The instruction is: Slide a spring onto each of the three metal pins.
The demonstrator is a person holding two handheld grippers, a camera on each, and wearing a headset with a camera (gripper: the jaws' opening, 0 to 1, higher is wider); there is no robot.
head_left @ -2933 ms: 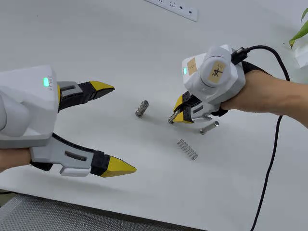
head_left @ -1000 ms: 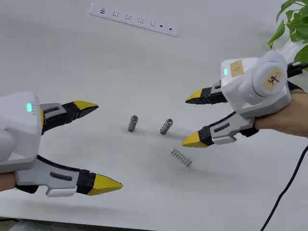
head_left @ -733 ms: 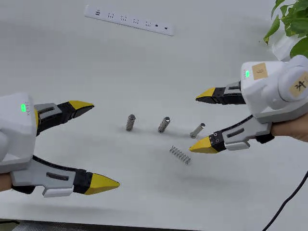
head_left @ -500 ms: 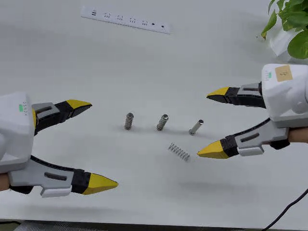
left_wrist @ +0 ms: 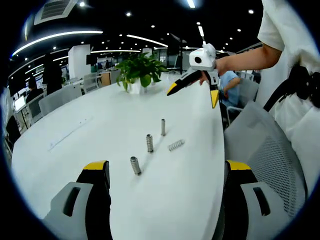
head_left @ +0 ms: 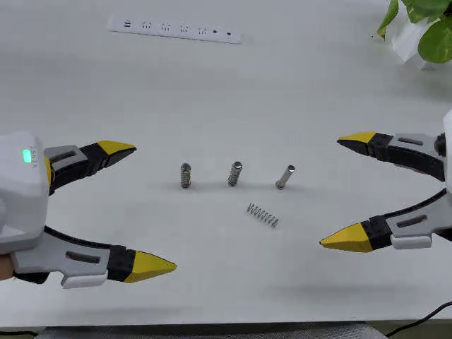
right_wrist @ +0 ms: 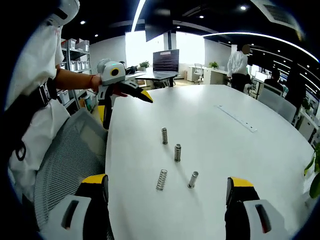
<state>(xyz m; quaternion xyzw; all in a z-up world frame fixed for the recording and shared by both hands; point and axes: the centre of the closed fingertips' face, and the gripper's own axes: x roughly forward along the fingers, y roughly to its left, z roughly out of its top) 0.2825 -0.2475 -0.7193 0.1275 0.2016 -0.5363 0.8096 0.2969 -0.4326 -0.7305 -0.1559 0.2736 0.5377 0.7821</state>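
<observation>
**Head view, supported by both gripper views.** About three seconds earlier the right gripper (head_left: 330,192) was low over the row of pins. It had since drawn back to the right-hand side of the table (head_left: 318,85), and its jaws stood wide apart and held nothing. The left gripper (head_left: 152,207) hovered at the opposite side, jaws likewise spread and empty, well apart from the work. The withdrawal uncovered the bare pin (head_left: 284,176), which stood at the right end of the row as the head view showed it.

**Count.**
- **Metal pins:** three, all upright in one line.
- **Sprung pins:** the end pin (head_left: 185,175) nearest the left gripper and the middle pin (head_left: 235,173) each wore a spring. The third wore none.
- **Springs:** three in all. Two were seated on pins, and one loose spring (head_left: 262,215) lay on its side on the table, just in front of the gap between the middle and bare pins (touching neither).
- **Other items:** two grippers, one power strip (head_left: 173,30) at the far edge and one leafy plant (head_left: 424,28) at the far right corner.

**Reading.** Two of the three pins appeared finished. The retreat of the open right gripper probably marked the pause before the last step, which would be to pick up the loose spring and thread it over the bare pin.
</observation>
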